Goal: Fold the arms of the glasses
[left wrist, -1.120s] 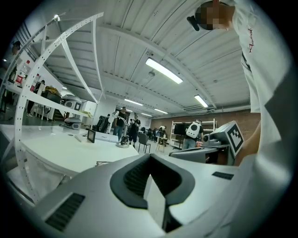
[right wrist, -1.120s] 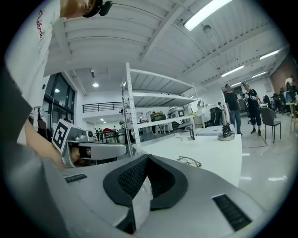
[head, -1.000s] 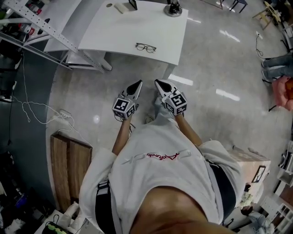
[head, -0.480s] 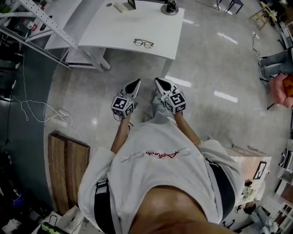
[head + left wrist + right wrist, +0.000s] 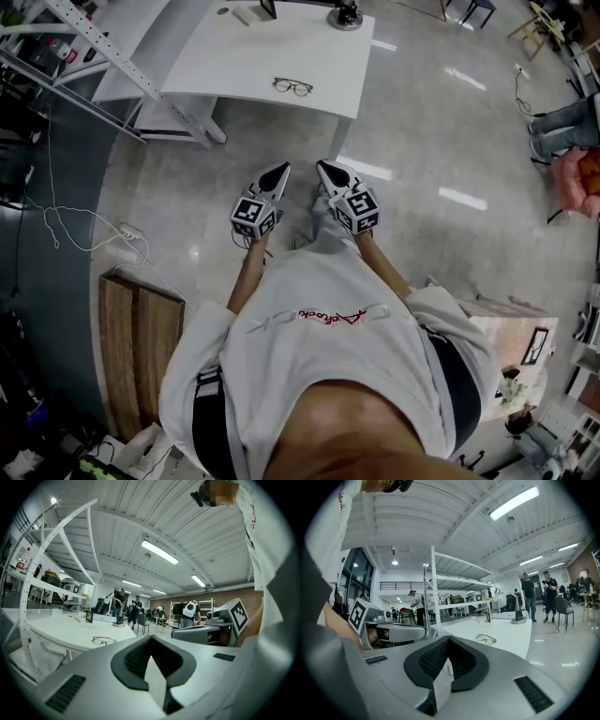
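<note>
Head view: the glasses (image 5: 292,87) lie on the white surface (image 5: 234,66) near its front edge, well apart from the person, who stands on the floor short of it. The left gripper (image 5: 279,172) and right gripper (image 5: 323,170) are held side by side before the body, both pointing toward the surface.

Left gripper view: its jaws are pressed together with nothing between them. The glasses sit far ahead, too small to show whether the arms are folded in or spread.

Right gripper view: the jaws here are likewise pressed together and empty, and the glasses are no clearer.

This fits either standing off from folded glasses or facing ones with their arms out. A thin frame on a smooth top would likely slide under a one-sided push, so any handling wants one gripper bracing the front.
</note>
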Motion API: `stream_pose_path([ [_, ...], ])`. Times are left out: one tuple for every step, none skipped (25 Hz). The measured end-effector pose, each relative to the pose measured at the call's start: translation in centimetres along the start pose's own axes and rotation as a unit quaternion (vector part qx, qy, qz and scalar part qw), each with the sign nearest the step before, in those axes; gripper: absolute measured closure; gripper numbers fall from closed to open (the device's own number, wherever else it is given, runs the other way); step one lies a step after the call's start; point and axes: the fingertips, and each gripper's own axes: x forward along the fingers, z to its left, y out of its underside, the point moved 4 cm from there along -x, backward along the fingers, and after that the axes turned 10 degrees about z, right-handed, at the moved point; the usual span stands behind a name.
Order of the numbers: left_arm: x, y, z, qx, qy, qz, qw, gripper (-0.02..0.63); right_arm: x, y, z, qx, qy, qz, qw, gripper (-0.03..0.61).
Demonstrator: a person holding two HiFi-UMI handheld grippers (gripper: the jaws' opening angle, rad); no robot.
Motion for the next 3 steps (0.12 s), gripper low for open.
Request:
stream_pose_path([
  [-0.04, 0.06, -0.07, 0.000, 0.000, 0.000, 1.0000, 0.584, -0.08, 0.10, 0.05, 0.000, 0.001, 0.001, 1.000, 0.578],
  [-0.09, 0.12, -0.12, -0.001, 0.001, 0.000, 1.0000, 0.584, -0.15, 0.19, 0.10, 0.001, 0.001, 0.002, 1.000, 0.579],
  [-0.13, 0.19, -0.17, -0.001, 0.001, 0.001, 1.0000, 0.584, -0.22, 0.28, 0.15, 0.001, 0.001, 0.003, 1.000, 0.578],
])
